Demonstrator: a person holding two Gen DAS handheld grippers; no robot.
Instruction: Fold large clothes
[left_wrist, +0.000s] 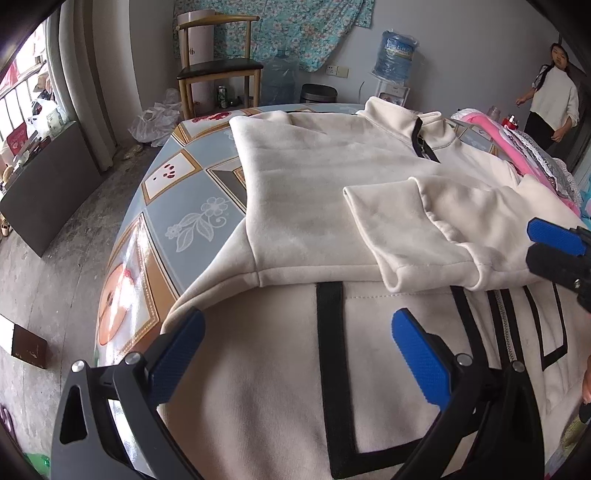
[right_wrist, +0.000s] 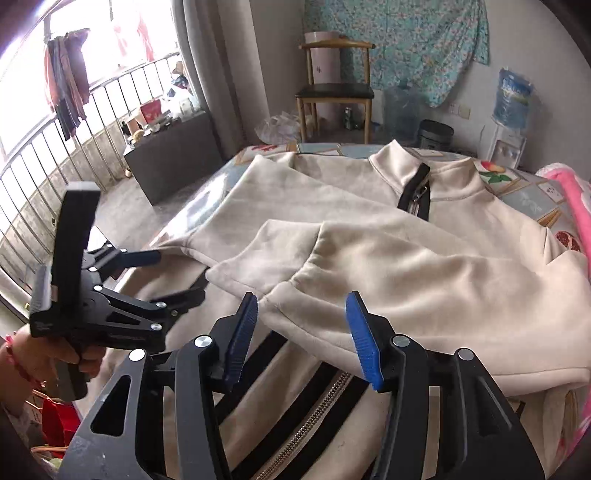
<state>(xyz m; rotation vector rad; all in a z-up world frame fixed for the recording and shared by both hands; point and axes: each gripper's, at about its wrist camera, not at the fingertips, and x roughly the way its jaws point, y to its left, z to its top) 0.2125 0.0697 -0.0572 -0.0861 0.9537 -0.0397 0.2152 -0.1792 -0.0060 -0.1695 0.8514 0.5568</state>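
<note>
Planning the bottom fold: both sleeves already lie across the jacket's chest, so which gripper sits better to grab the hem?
Likely left. The left gripper hangs open over the jacket body near its table-side edge; the right gripper hangs open at the sleeve cuff.

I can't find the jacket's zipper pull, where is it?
In the right wrist view the zipper pull hangs at the collar, top centre of the cream jacket, on the far side, near the wooden chair.

Your cream jacket (left_wrist: 332, 206) runs off the bottom edge in both views, hem unseen. The folded sleeves hide its upper zipper (right_wrist: 415, 201). Your left hand (right_wrist: 55, 354) is cropped at the wrist.
</note>
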